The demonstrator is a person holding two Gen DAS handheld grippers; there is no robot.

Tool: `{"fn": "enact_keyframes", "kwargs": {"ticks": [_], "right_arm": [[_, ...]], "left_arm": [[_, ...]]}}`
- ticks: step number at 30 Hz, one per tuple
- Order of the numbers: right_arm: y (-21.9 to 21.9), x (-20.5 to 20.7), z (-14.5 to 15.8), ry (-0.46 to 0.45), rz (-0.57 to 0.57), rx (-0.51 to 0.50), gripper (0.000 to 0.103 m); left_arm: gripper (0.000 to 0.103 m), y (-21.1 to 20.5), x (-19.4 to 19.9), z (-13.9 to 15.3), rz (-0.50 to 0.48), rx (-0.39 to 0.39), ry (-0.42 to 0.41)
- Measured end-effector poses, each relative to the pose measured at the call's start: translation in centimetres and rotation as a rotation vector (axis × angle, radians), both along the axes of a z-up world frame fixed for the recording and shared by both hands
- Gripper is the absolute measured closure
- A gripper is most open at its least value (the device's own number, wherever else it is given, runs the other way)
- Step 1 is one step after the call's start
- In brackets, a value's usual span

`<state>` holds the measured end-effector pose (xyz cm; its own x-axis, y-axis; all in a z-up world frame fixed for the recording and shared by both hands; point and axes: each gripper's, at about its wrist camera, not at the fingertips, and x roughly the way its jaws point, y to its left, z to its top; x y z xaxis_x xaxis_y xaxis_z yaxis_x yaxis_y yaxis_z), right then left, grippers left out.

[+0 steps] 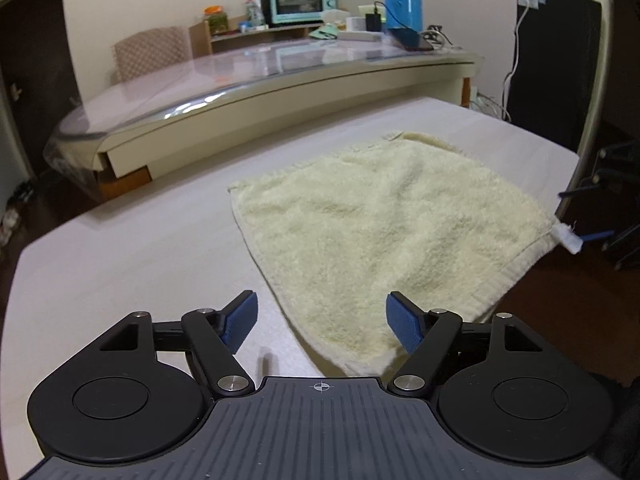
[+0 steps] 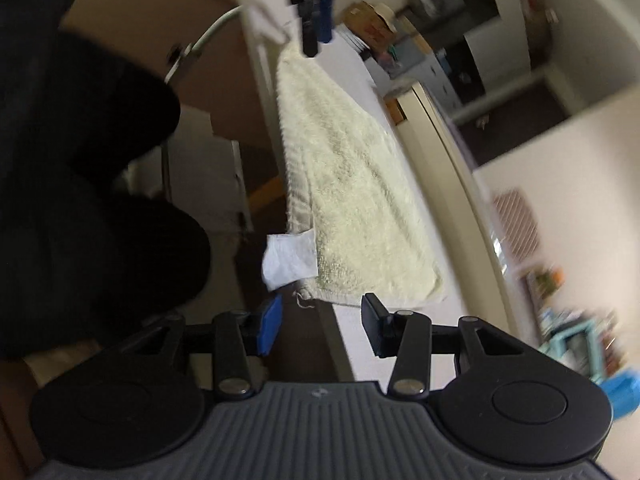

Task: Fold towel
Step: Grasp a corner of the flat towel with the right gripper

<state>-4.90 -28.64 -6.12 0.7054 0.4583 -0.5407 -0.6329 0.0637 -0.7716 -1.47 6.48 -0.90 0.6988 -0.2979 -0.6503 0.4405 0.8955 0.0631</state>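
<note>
Towel (image 1: 384, 236) in front of you: cream terry, fluffy pile, folded into rough square, slightly rumpled, ribbed hem along edge nearest you. It lies flat on white table (image 1: 140, 248), near edge reaching table's lip. White care tag (image 2: 289, 258) sticks out from one corner, past table edge. Your left gripper (image 1: 321, 318) stands wide, nothing between pads, near towel corner just below it. Your right gripper (image 2: 320, 320) partly spread, empty, just short of tag corner.

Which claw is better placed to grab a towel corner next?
Probably the left claw: open, with the towel corner between its fingers. The right claw, also open, sits just short of the label corner.
</note>
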Motion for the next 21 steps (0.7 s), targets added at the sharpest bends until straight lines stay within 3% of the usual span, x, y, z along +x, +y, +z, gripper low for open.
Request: {"fn": "enact_keyframes", "kwargs": {"ticks": [4,9,10,13,16,21], "right_arm": [[0.2,-0.1,-0.8,-0.025,0.049,0.021,0.059],[0.4,0.0,-1.3,-0.018,0.056,0.04,0.07],[0.5,0.0,-1.3,-0.017,0.056,0.043,0.081],[0.2,-0.1,-0.7,-0.002,0.057,0.078,0.096],[0.0,-0.1,0.6,0.021,0.04,0.122,0.096],[-0.2,0.0,2.2,0.005,0.05,0.09,0.097]], "left_arm": [[0.023,-0.3,-0.5,0.0,0.01,-0.012,0.0],[0.021,-0.3,-0.7,0.0,0.029,-0.039,0.004],[0.021,-0.3,-0.7,0.0,0.032,-0.04,0.004],[0.021,-0.3,-0.8,-0.1,0.041,-0.035,0.004],[0.021,-0.2,-0.9,0.0,0.045,-0.024,0.001],[0.02,-0.1,-0.6,0.7,0.053,0.042,-0.049]]}}
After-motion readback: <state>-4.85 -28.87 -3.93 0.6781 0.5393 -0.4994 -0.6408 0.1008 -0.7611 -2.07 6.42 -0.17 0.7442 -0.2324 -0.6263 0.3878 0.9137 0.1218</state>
